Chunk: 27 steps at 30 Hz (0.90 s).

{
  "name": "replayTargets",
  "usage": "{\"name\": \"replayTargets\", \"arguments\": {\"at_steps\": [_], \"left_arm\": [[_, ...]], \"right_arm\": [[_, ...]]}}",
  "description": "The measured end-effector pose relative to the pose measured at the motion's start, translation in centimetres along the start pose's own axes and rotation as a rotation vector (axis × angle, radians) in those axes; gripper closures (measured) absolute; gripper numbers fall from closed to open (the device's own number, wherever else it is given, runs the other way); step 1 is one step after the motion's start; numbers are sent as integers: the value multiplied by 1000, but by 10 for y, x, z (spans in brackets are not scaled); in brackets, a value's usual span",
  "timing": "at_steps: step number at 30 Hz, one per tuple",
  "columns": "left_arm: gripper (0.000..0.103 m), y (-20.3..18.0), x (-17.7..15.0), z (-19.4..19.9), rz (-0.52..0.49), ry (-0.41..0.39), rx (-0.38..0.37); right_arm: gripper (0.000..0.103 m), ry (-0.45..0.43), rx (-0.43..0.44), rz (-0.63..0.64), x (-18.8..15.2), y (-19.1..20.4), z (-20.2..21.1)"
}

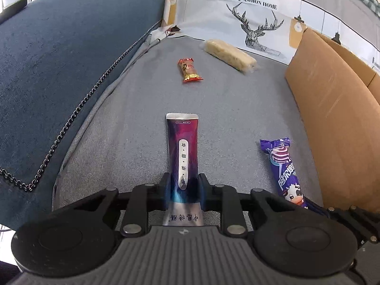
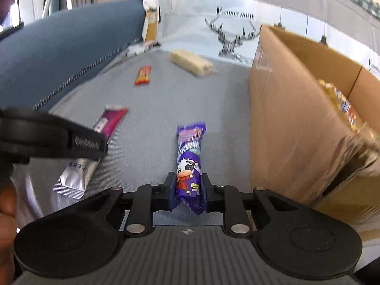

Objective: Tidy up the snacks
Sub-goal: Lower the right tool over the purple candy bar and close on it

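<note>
Pickup is the step in hand: left gripper (image 1: pixel 182 190) clamps the sachet (image 1: pixel 182 152) at lower centre, right gripper (image 2: pixel 187 190) clamps the purple bar (image 2: pixel 190 163) on the sofa (image 2: pixel 152 109), so both likely need lifting into the box (image 2: pixel 292 118) at right.

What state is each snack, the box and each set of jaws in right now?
left gripper: jaws closed on the maroon sachet.
right gripper: jaws closed on the purple cow-print candy.
maroon sachet: gripped, lying along the grey cushion.
purple cow-print candy: gripped.
red-gold candy: loose on cushion.
pale wafer bar: loose, wrapped in clear film.
cardboard box: open, snacks inside.
</note>
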<state>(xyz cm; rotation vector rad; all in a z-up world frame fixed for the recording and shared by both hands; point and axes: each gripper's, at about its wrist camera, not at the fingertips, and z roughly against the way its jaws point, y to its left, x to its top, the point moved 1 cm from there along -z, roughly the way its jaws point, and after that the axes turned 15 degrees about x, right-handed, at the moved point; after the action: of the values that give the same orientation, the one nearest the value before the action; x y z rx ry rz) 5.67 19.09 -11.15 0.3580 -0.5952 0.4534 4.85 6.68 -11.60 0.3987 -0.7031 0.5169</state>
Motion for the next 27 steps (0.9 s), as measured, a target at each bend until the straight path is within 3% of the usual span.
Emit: {"name": "replayTargets", "arguments": {"at_steps": [8, 12, 21, 27], "left_arm": [[74, -5, -2, 0, -35, -12, 12], [81, -3, -2, 1, -23, -15, 4], [84, 7, -1, 13, 40, -28, -67], [84, 11, -2, 19, 37, -27, -102]], "right_arm": [[78, 8, -1, -2, 0, -1, -2], [80, 8, 3, -1, 1, -1, -2], [83, -88, 20, 32, 6, 3, 24], [83, -84, 6, 76, 1, 8, 33]]}}
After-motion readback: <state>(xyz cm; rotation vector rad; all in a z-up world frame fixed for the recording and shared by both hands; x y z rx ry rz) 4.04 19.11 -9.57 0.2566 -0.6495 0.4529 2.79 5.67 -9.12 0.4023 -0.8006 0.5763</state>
